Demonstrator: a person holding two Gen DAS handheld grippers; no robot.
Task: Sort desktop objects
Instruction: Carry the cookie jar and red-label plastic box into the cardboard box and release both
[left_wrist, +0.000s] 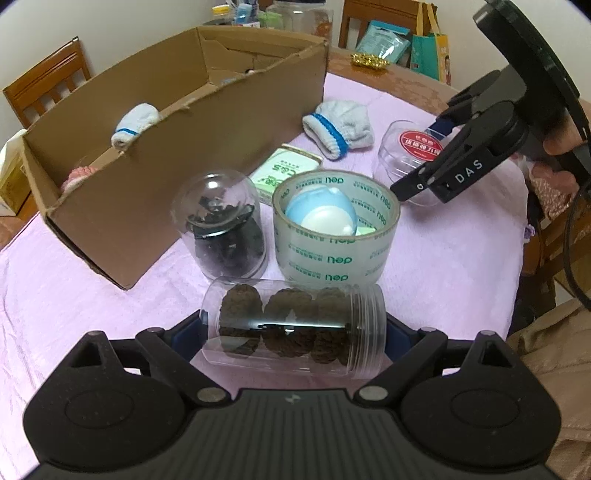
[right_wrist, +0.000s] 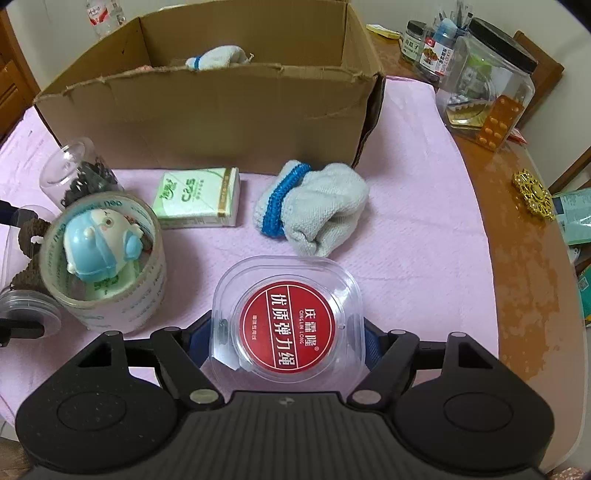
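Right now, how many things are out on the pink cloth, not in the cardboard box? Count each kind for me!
Clear containers: 3 (jar of dark bits, jar of brown lumps, square tub with red label)
Tape roll: 1
Blue toy, inside the roll: 1
Tissue pack: 1
Glove: 1
Total: 7

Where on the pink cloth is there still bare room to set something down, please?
Bare cloth lies right of the rolled glove and the red-labelled clear box, out to the wooden table edge. Another strip runs between cardboard box and tissue pack. Around the tape roll and jars it is crowded.
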